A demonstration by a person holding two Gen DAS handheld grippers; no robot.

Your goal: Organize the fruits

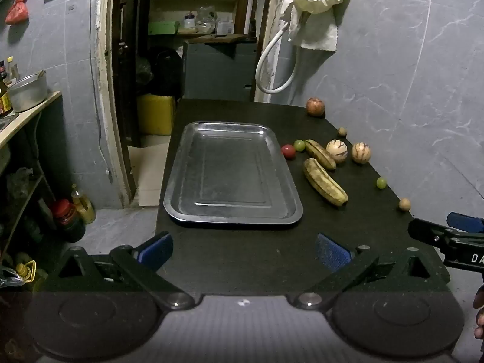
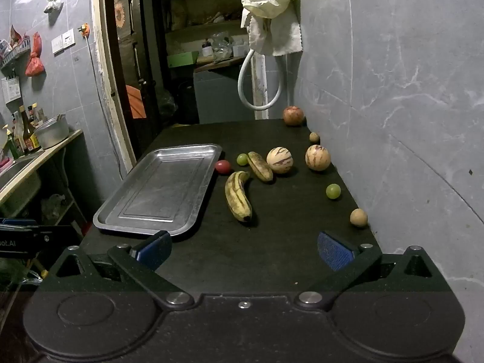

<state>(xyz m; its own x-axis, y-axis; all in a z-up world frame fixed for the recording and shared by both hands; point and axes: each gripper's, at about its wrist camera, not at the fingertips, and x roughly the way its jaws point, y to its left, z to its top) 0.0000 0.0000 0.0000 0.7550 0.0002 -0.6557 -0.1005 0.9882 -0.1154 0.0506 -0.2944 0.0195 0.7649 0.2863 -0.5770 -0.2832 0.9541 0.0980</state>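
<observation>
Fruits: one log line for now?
tray empty | fruits on table | left gripper open | right gripper open

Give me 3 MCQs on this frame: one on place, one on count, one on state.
1. Where is the red tomato?
A. On the black table beside the rectangular metal tray's right edge
B. Inside the tray
C. Against the wall

2. How many spotted yellow bananas lie on the black table?
A. One
B. Two
C. Four

3. What state is the right gripper in?
A. Shut on a banana
B. Shut on nothing
C. Open, holding nothing

Answers:
1 A: the tomato sits on the tabletop at the tray's rim.
2 B: a second banana lies behind the first.
3 C: its blue pads stand wide apart with only table between.
</observation>
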